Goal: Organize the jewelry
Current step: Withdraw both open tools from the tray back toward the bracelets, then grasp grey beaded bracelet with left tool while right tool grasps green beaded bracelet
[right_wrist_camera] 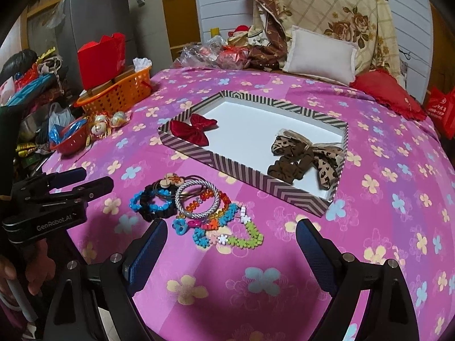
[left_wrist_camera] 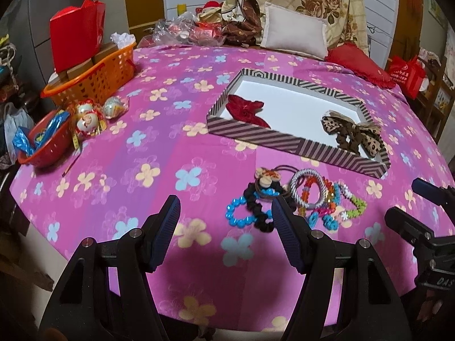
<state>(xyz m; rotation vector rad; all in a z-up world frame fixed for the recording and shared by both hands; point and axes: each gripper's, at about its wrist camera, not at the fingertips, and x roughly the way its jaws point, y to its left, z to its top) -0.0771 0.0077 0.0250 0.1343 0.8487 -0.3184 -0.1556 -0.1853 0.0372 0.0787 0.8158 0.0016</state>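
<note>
Pink flowered cloth covers the bed point(left_wrist_camera: 159, 153) in the left wrist view, with pillows point(left_wrist_camera: 295, 29) piled at the far end. On the middle of the cloth lies a striped tray point(left_wrist_camera: 256, 137) with a white floor; a red bow point(left_wrist_camera: 246, 109) rests in its left end and a leopard bow point(left_wrist_camera: 352, 135) with a brown scrunchie in its right end. Just near of the tray, on the cloth, sits a heap of hair ties and bracelets point(left_wrist_camera: 301, 196): a blue bead ring point(left_wrist_camera: 241, 213), a black scrunchie, a silver band and bright bead strings, all touching or overlapping. The left gripper point(left_wrist_camera: 226, 221) hangs over the near cloth with its jaws wide apart and nothing between them; its right finger overlaps the left edge of the heap in the picture, and I cannot tell if it touches. An orange basket point(left_wrist_camera: 93, 81) holding a red bag stands far left, a red bowl point(left_wrist_camera: 42, 147) near it. The right gripper point(left_wrist_camera: 413, 204) shows at the right edge.

From the right wrist view, the same bed point(right_wrist_camera: 384, 199) fills the frame. The tray point(right_wrist_camera: 233, 167) lies beyond the heap point(right_wrist_camera: 199, 207), both bows inside. The right gripper point(right_wrist_camera: 231, 228) is spread wide and empty, its fingers on either side of the near end of the heap, above the cloth. At left a hand point(right_wrist_camera: 34, 267) holds the left gripper point(right_wrist_camera: 85, 180), also empty.
</note>
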